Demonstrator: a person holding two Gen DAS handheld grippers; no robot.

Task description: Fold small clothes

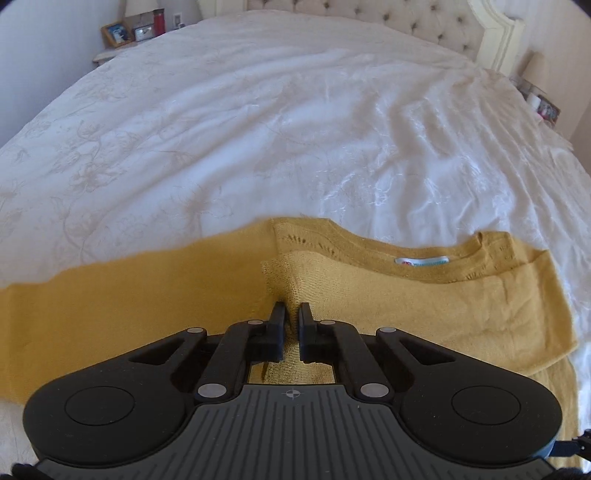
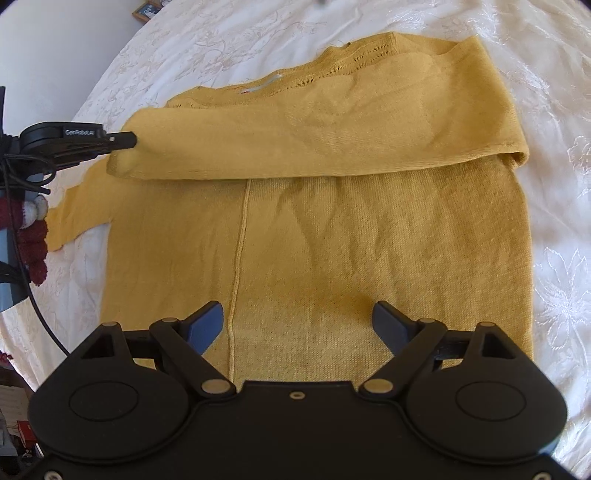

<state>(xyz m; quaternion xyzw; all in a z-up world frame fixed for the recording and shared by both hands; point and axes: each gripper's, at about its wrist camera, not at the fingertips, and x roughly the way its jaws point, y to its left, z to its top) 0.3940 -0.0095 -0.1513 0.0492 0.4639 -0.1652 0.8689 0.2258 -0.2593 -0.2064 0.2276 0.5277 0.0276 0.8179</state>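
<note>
A mustard-yellow knit sweater [image 2: 332,240] lies flat on a white bed [image 2: 554,184], neckline at the far side. One sleeve [image 2: 295,140] is folded across the chest. My left gripper [image 2: 127,140] is shut on that sleeve's cuff at the left. In the left wrist view the left gripper [image 1: 291,310] pinches a ridge of yellow knit between its nearly touching fingers, and the neck label [image 1: 421,260] shows beyond. The other sleeve [image 2: 74,218] sticks out to the left. My right gripper [image 2: 297,317] hovers open over the sweater's lower body, nothing between its fingers.
The embroidered white bedspread [image 1: 258,129] stretches far beyond the sweater to a tufted headboard [image 1: 406,14]. A nightstand [image 1: 107,55] with a picture frame [image 1: 116,33] and a red bottle [image 1: 159,20] stands far left. A person's dark red fuzzy sleeve [image 2: 35,240] and cables show behind the left gripper.
</note>
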